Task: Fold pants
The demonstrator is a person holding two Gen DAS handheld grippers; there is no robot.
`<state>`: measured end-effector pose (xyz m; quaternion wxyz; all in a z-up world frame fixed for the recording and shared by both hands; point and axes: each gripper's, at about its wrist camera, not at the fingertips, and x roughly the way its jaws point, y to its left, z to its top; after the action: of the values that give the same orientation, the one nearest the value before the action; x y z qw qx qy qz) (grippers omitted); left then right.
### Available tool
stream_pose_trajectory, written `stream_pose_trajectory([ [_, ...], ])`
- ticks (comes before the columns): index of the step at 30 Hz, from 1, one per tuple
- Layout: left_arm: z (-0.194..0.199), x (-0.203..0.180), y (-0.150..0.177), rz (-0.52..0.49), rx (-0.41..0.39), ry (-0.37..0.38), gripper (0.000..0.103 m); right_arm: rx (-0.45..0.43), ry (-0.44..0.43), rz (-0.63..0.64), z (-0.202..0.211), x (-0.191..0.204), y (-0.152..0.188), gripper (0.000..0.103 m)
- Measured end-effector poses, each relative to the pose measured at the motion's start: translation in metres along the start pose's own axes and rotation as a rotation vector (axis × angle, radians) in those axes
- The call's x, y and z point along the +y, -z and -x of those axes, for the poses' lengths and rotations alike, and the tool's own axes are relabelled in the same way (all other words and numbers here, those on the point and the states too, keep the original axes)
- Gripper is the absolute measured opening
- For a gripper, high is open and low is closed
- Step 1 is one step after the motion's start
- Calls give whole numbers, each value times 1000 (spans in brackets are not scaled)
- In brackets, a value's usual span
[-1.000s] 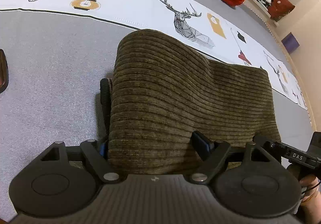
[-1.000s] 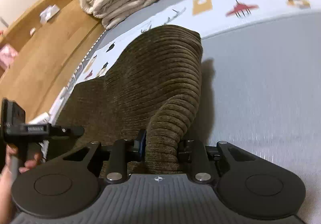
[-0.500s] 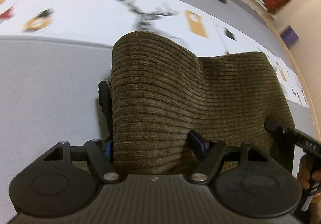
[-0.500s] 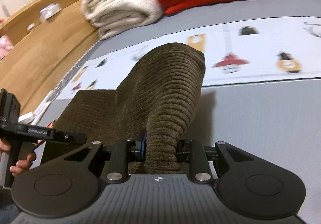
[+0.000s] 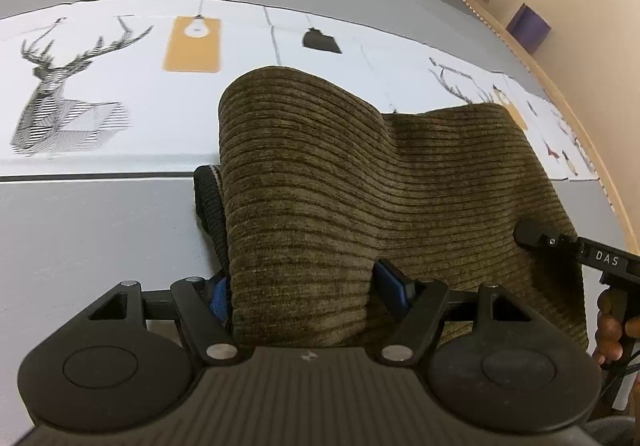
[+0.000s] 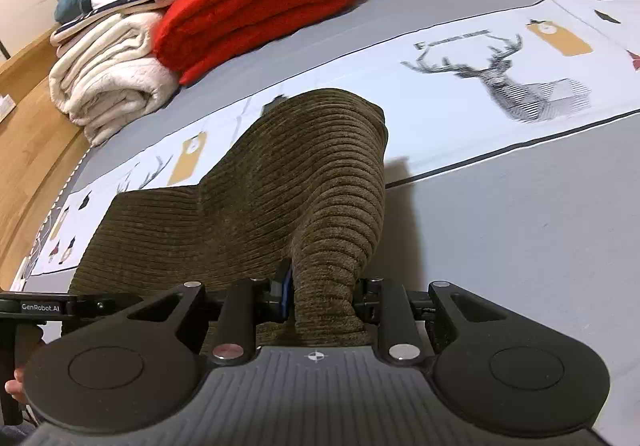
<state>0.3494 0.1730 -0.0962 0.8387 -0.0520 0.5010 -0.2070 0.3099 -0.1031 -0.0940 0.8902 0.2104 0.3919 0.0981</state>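
I have both claws clamped on the near edge of the olive corduroy pants [image 5: 320, 182], left claw [image 5: 304, 288] on a thick bunch, right claw [image 6: 322, 292] pinched narrow, carrying the fold over the bed [image 5: 80, 238]; next I must lay it down flat with edges aligned.

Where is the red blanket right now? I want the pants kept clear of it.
In the right wrist view the red blanket lies folded at upper left, far behind the pants, beside the cream blanket.
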Motion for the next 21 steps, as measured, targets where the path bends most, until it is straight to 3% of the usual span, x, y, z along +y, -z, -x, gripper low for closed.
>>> stream_pose_trajectory([
  [11,-5,2,-2,6,-11,5,80,19,1,-6,-6,-10,-2,26],
  [14,-3,-1,1,-16,-36,-26,89,29,45,26,-13,-6,4,36],
  [17,7,-4,4,-42,-34,-28,89,36,107,41,-8,0,2,52],
  [19,20,-4,8,-46,-33,4,90,32,155,62,1,4,-1,54],
  [21,39,-5,15,-49,-86,-12,90,15,199,106,18,11,-2,54],
])
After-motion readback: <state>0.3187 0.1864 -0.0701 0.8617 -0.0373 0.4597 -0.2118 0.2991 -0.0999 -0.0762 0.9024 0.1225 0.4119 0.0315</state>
